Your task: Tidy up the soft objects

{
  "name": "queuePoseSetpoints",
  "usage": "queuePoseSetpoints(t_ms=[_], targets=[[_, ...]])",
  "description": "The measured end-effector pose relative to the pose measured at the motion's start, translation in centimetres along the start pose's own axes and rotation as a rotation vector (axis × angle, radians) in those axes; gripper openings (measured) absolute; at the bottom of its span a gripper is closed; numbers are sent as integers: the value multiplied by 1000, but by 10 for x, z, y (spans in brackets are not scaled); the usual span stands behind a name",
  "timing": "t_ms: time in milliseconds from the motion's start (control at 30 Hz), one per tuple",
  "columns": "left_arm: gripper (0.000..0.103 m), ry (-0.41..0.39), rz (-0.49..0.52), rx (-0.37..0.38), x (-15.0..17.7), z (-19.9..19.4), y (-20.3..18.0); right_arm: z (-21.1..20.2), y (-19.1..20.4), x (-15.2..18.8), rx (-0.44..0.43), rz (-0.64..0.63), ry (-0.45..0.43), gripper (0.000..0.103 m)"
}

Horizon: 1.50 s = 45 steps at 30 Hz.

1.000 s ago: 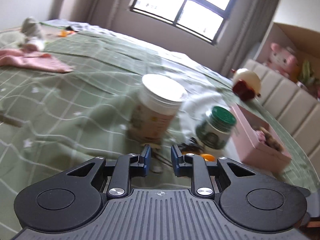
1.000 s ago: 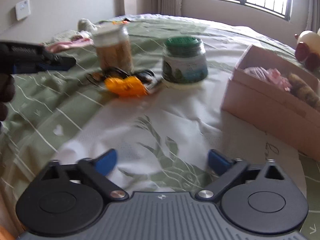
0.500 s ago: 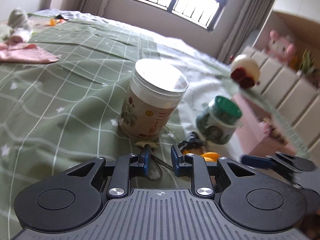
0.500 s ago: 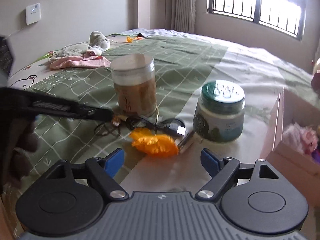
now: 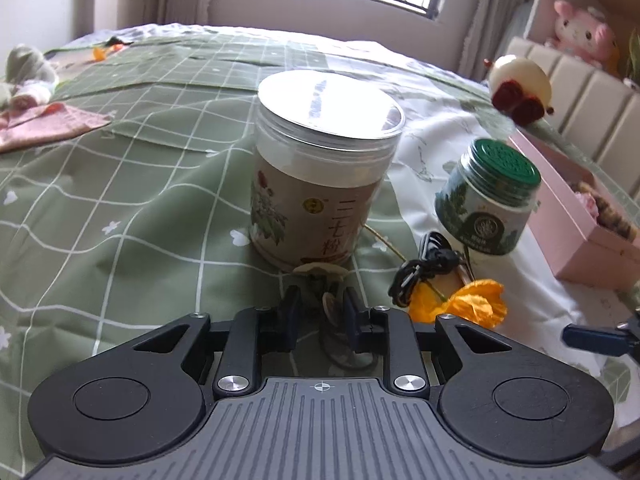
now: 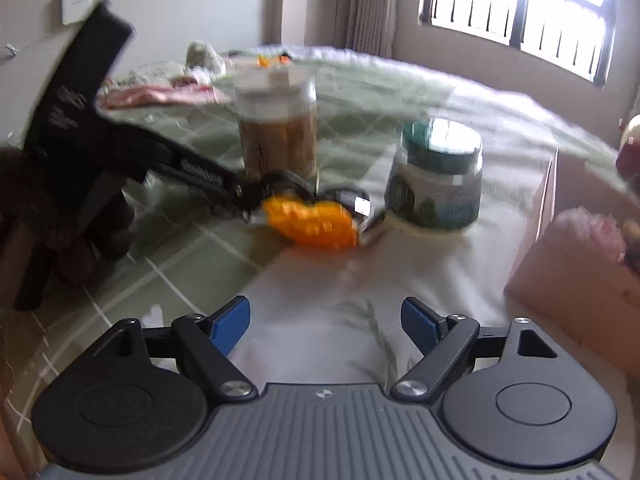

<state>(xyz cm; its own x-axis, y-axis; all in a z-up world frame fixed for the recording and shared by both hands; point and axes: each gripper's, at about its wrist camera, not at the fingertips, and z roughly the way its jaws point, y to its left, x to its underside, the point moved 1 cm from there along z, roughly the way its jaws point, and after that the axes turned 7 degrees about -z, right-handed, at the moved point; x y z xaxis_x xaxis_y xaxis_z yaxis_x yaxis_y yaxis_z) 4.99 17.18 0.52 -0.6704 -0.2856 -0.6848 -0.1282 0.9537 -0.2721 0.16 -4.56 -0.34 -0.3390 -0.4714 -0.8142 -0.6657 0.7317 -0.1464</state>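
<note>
My left gripper (image 5: 320, 304) hangs low over the green bedspread (image 5: 120, 208), just in front of the tall clear-lidded jar (image 5: 320, 168). Its jaws are closing, with a small beige piece on a thin dark cord (image 5: 330, 302) between them; the pads do not visibly press on it. An orange fabric flower (image 5: 464, 304) lies to its right beside a black cable (image 5: 424, 264). My right gripper (image 6: 326, 320) is open and closing slowly, with nothing between its fingers. It faces the orange flower (image 6: 312, 222), and the left gripper's tips (image 6: 240, 196) are just left of the flower.
A green-lidded jar (image 5: 488, 204) stands to the right of the tall jar. A pink box (image 5: 580, 216) with soft items inside sits further right. A pink cloth (image 5: 44, 124) and small plush toys (image 5: 28, 72) lie at far left. A round cream plush (image 5: 520, 84) lies near the headboard.
My left gripper has moved lower and closer to the tall jar's base, over the beige piece. The right gripper's jaws have narrowed and the left gripper now shows larger in its view.
</note>
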Motion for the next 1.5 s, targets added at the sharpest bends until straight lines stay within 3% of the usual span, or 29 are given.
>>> queuePoseSetpoints(t_ms=[100, 200, 533, 600, 633, 667, 800, 967, 1233, 1333, 1500], targets=[[16, -32, -52, 40, 1, -9, 7, -6, -6, -19, -2, -5, -57, 70], [16, -71, -97, 82, 5, -25, 15, 4, -10, -36, -20, -23, -52, 60], [16, -151, -154, 113, 17, -62, 43, 72, 26, -71, -46, -156, 57, 60], [16, -158, -181, 117, 19, -64, 49, 84, 34, -74, -16, -198, 90, 59], [16, -158, -192, 119, 20, -64, 52, 87, 36, -76, 3, -219, 105, 54], [16, -160, -200, 121, 21, -65, 55, 89, 35, -78, 11, -229, 122, 41], [16, -186, -222, 122, 14, -72, 66, 71, 12, -103, -47, -168, 130, 39], [16, -287, -207, 116, -27, -91, 66, 39, -26, -144, -63, -77, 67, 39], [16, -398, -65, 81, -116, -114, 14, -26, -95, -194, -21, 29, -86, 39], [16, -412, 23, 86, -138, -112, -30, -56, -127, -194, 43, 37, -130, 39], [16, -387, 160, 155, -146, -96, -120, -100, -185, -170, 150, 76, -158, 39]])
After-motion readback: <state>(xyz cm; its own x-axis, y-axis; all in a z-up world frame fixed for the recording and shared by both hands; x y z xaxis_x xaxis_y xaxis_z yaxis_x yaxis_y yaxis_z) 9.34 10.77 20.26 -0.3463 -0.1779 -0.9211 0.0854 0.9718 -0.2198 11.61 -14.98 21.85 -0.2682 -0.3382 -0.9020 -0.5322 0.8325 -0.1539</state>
